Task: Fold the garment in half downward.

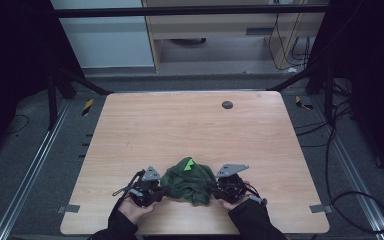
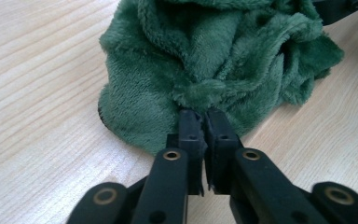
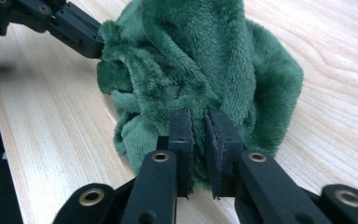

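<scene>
While the jaws of the left gripper (image 2: pixel 199 114) stand nearly pressed together, pinching a tuft of the green fleece cloth (image 2: pixel 214 60), those of the right gripper (image 3: pixel 199 116) stand a slit apart at the opposite flank, whether nipping pile or merely touching cannot be told. The cloth (image 1: pixel 189 181) lies crumpled in a mound at the near middle of the counter (image 1: pixel 180 125), between the left gripper (image 1: pixel 156 192) and the right gripper (image 1: pixel 219 187), a bright green tag (image 1: pixel 190 163) at its far top. Judged step: taking hold of two edges before spreading. The next move calls for firm pinches, then drawing the hands apart, left and right
</scene>
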The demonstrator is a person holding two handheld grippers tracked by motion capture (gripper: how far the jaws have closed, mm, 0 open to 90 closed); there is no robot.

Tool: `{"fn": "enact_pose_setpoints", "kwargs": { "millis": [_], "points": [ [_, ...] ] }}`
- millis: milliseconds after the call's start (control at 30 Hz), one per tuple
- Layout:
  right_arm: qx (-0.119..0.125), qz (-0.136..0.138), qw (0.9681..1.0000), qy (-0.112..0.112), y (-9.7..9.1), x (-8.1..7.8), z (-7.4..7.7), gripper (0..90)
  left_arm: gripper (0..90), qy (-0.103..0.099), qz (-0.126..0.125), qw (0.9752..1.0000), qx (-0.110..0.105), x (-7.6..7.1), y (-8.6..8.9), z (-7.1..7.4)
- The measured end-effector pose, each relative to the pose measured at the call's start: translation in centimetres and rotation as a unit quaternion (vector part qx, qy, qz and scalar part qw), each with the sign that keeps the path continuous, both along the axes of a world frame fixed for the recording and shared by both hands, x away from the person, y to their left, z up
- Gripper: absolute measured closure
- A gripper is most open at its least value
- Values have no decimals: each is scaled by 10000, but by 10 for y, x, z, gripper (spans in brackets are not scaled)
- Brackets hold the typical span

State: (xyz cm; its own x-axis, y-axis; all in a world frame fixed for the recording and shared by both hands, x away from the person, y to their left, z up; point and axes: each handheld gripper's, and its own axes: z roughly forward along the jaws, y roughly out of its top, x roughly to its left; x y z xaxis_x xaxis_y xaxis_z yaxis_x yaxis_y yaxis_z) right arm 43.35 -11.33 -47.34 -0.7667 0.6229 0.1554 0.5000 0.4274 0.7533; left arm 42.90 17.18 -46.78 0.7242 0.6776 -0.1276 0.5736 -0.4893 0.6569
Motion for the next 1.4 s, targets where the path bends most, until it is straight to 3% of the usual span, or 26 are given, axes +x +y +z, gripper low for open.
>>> {"fn": "enact_pose_setpoints", "kwargs": {
  "millis": [67, 267, 433, 833, 933, 1167, 1400],
  "points": [
    [58, -28, 10000, -37, -1, -1, 4, 780, 792, -28, 48, 10000, -77, 0, 1, 3],
    [226, -105, 9995, -194, -7, -2, 16, 751, 746, -154, 156, 9995, -231, -3, 11, 19],
    [317, -179, 9990, -257, -12, -2, 22, 737, 737, -230, 241, 9990, -303, -3, 17, 25],
    [441, -557, 9964, -460, -23, 14, 38, 789, 806, -482, 670, 9956, -437, 17, 28, 37],
    [438, -703, 9955, -462, -24, 22, 38, 822, 828, -642, 773, 9942, -386, 21, 26, 37],
    [423, -810, 9945, -508, -22, 33, 38, 870, 865, -799, 922, 9916, -441, 33, 21, 36],
    [460, -944, 9932, -505, -16, 45, 35, 899, 896, -811, 1005, 9904, -497, 51, 11, 32]
  ]
}}
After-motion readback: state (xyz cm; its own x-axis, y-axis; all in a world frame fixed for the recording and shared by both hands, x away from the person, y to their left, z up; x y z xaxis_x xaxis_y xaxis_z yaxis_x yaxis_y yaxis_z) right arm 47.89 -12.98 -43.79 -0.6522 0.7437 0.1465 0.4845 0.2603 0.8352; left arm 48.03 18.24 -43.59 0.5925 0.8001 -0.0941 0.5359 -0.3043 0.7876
